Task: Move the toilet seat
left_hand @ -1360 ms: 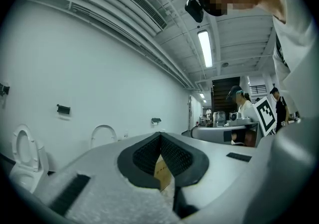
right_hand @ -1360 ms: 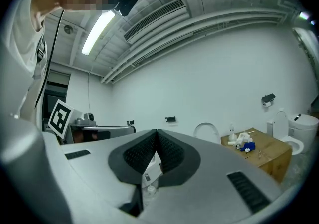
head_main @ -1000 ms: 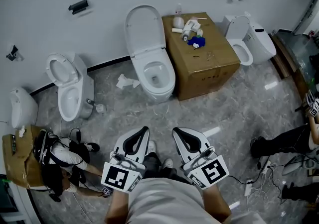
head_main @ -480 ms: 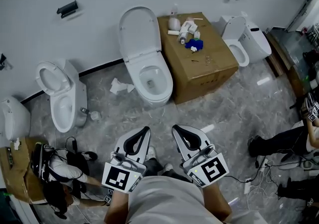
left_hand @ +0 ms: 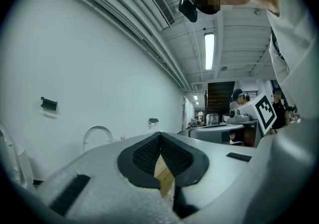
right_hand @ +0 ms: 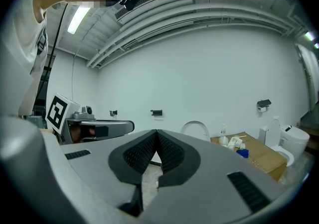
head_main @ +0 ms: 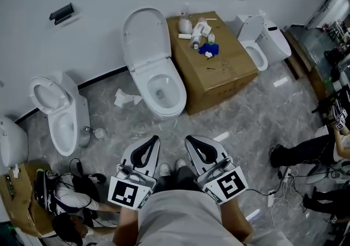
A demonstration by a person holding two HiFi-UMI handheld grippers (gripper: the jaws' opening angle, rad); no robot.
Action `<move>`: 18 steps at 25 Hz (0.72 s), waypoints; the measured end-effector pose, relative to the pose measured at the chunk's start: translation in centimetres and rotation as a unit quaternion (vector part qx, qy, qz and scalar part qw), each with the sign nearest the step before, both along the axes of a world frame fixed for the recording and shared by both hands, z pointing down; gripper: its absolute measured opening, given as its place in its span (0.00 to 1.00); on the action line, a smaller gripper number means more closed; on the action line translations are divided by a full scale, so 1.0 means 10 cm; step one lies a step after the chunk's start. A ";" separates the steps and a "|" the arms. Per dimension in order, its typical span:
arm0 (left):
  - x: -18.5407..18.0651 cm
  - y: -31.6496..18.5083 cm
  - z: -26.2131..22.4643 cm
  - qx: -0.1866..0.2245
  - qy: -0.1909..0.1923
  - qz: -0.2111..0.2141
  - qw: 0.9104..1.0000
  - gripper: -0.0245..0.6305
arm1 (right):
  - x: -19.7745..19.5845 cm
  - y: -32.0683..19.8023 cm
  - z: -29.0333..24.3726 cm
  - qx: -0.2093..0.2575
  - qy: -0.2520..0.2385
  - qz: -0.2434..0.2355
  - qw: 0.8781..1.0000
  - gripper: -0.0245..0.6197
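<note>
A white toilet (head_main: 160, 91) stands against the wall, straight ahead of me, with its seat and lid (head_main: 144, 34) raised upright. That raised lid also shows in the left gripper view as a white arch (left_hand: 98, 134) and in the right gripper view as another arch (right_hand: 195, 129). My left gripper (head_main: 150, 142) and right gripper (head_main: 191, 141) are held side by side close to my body, well short of the bowl. Both are shut with nothing between the pads (left_hand: 149, 151) (right_hand: 167, 151).
A cardboard box (head_main: 219, 78) with bottles and a blue item (head_main: 208, 48) stands right of the toilet. More toilets stand at left (head_main: 61, 113) and right (head_main: 262, 40). Crumpled paper (head_main: 126, 98) lies on the floor. Bags (head_main: 57, 195) lie lower left, a person's legs (head_main: 303, 154) and cables right.
The head view has swung a little to the right, so the toilets and box sit further left in the frame. Both grippers stay shut near my body.
</note>
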State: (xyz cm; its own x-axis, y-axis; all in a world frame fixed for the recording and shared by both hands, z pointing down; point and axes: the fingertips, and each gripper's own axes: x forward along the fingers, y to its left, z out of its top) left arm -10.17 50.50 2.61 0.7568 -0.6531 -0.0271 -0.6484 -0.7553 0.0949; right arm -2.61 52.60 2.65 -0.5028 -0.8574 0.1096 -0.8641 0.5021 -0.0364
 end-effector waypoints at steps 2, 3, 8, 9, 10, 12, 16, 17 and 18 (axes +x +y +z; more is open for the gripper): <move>0.00 -0.12 0.02 0.000 0.003 0.001 1.000 0.05 | 0.00 -0.11 0.02 0.000 0.003 0.001 1.000 0.06; 0.00 -0.18 0.02 0.000 0.004 0.001 1.000 0.05 | 0.00 -0.18 0.03 -0.001 0.003 0.002 1.000 0.06; 0.05 -0.50 0.06 0.000 -0.001 -0.003 1.000 0.05 | 0.04 -0.54 0.07 -0.001 0.002 -0.004 1.000 0.06; 0.06 -0.58 0.08 0.000 -0.002 -0.006 1.000 0.05 | 0.06 -0.62 0.08 0.000 0.002 -0.007 1.000 0.06; 0.07 -0.66 0.09 -0.001 -0.003 -0.009 1.000 0.05 | 0.08 -0.71 0.09 -0.001 0.003 -0.010 1.000 0.06; 0.11 -0.83 0.11 -0.005 -0.005 -0.014 1.000 0.05 | 0.15 -0.89 0.11 -0.003 0.004 -0.016 1.000 0.06; 0.23 -1.17 0.14 -0.015 -0.006 -0.020 1.000 0.05 | 0.26 -1.27 0.10 -0.004 0.003 -0.025 1.000 0.06; 0.27 -1.26 0.14 -0.016 -0.006 -0.022 1.000 0.05 | 0.30 -1.37 0.11 -0.005 0.004 -0.027 1.000 0.06; 0.31 -1.34 0.14 -0.016 -0.006 -0.023 1.000 0.05 | 0.34 -1.45 0.12 -0.006 0.005 -0.030 1.000 0.06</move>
State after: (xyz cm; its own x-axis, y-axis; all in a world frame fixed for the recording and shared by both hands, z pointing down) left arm -7.02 37.12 3.96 0.7255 -0.6882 0.0032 -0.6842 -0.7208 0.1110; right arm 0.82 38.06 3.83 -0.5517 -0.8245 0.1261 -0.8330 0.5521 -0.0343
